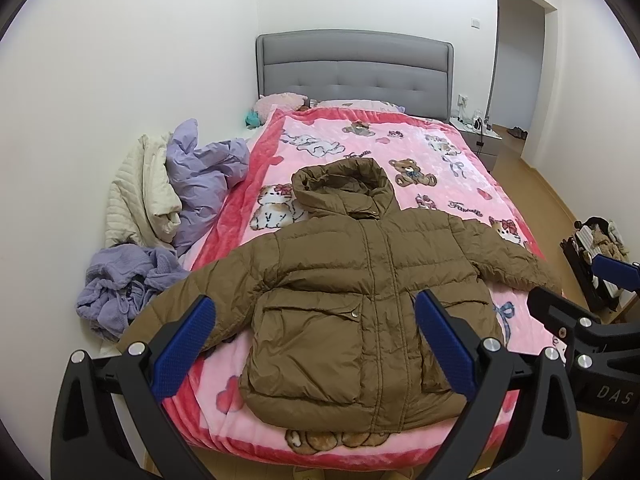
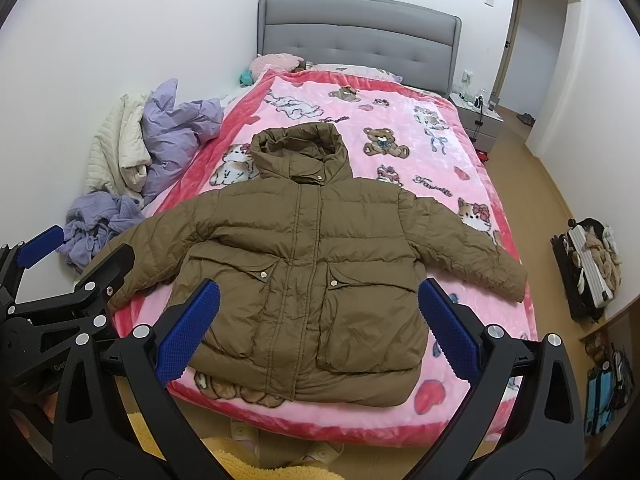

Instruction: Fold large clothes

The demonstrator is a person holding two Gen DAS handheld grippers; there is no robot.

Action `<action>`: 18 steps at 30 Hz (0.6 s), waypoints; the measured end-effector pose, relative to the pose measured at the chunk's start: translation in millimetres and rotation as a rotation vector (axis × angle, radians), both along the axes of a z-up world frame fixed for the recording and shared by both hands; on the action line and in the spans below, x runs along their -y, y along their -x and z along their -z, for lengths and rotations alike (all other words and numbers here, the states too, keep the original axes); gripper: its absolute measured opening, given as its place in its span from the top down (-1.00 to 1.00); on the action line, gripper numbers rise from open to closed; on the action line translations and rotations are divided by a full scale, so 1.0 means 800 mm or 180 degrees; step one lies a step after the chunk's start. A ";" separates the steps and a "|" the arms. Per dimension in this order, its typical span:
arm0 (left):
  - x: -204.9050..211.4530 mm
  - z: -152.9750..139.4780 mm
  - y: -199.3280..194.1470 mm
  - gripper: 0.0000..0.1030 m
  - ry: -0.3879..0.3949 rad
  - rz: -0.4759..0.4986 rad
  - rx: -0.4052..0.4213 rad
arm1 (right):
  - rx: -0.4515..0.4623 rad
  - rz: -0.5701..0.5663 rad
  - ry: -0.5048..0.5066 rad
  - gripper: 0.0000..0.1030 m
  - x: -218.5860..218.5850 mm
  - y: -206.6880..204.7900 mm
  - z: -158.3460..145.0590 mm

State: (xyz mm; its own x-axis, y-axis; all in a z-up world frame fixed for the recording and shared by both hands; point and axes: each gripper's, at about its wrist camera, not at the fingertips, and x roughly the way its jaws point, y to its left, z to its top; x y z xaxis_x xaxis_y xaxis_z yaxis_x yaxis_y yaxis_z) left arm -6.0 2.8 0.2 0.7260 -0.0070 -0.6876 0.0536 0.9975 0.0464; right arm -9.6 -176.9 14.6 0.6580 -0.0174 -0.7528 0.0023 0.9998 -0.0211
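Note:
A brown hooded puffer jacket (image 1: 344, 292) lies flat, front up, on the pink blanket at the foot of the bed, sleeves spread to both sides, hood toward the headboard. It also shows in the right wrist view (image 2: 304, 264). My left gripper (image 1: 316, 344) is open and empty, held above the jacket's hem. My right gripper (image 2: 320, 336) is open and empty, also above the hem. The right gripper shows at the right edge of the left wrist view (image 1: 572, 300). The left gripper shows at the left edge of the right wrist view (image 2: 72, 264).
The bed carries a pink cartoon blanket (image 1: 440, 152) and a grey headboard (image 1: 352, 68). Cream and lilac clothes (image 1: 176, 188) are piled along the bed's left side by the wall. A nightstand (image 1: 480, 136) stands at the far right. A rack with items (image 2: 588, 264) stands on the wooden floor at right.

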 end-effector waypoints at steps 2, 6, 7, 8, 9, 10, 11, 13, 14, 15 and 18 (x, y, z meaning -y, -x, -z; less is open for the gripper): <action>0.001 0.001 0.000 -0.90 0.0008 -0.0006 -0.0012 | 0.0003 0.0006 0.0006 -0.85 0.000 0.000 0.000; 0.000 0.005 -0.003 -0.90 0.0054 0.0037 -0.0042 | -0.0001 0.0028 0.0001 -0.85 0.000 0.001 0.009; 0.001 0.006 -0.006 -0.90 0.0063 0.0066 -0.0045 | -0.0003 0.0050 -0.0013 -0.85 0.001 0.001 0.010; 0.000 0.006 -0.010 -0.90 0.0068 0.0092 -0.0046 | -0.0002 0.0058 -0.0020 -0.85 0.001 0.000 0.011; 0.001 0.008 -0.013 -0.90 0.0074 0.0131 -0.0049 | 0.0010 0.0089 -0.0052 -0.85 0.004 0.000 0.011; 0.001 0.009 -0.015 -0.90 0.0080 0.0165 -0.0049 | 0.0029 0.0133 -0.0070 -0.85 0.008 -0.001 0.011; 0.001 0.009 -0.018 -0.90 0.0086 0.0207 -0.0048 | 0.0050 0.0179 -0.0098 -0.85 0.010 -0.002 0.011; 0.004 0.014 -0.026 -0.90 0.0079 0.0328 -0.0055 | 0.0079 0.0292 -0.0176 -0.85 0.016 -0.005 0.015; 0.006 0.016 -0.029 -0.90 0.0063 0.0387 -0.0060 | 0.0089 0.0331 -0.0222 -0.85 0.020 -0.007 0.017; 0.008 0.019 -0.033 -0.90 0.0043 0.0443 -0.0067 | 0.0119 0.0372 -0.0276 -0.85 0.022 -0.008 0.021; 0.010 0.031 -0.045 -0.90 0.0024 0.0595 -0.0079 | 0.0320 0.0540 -0.0336 -0.85 0.027 -0.009 0.028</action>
State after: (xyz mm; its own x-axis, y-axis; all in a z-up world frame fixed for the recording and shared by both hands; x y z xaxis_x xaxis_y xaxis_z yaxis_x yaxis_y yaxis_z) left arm 30.3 -5.4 -24.3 0.6945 -0.1454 -0.7046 0.2389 0.9704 0.0352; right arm -2.0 -198.2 -7.9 0.7243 -0.0590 -0.6869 0.1676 0.9815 0.0924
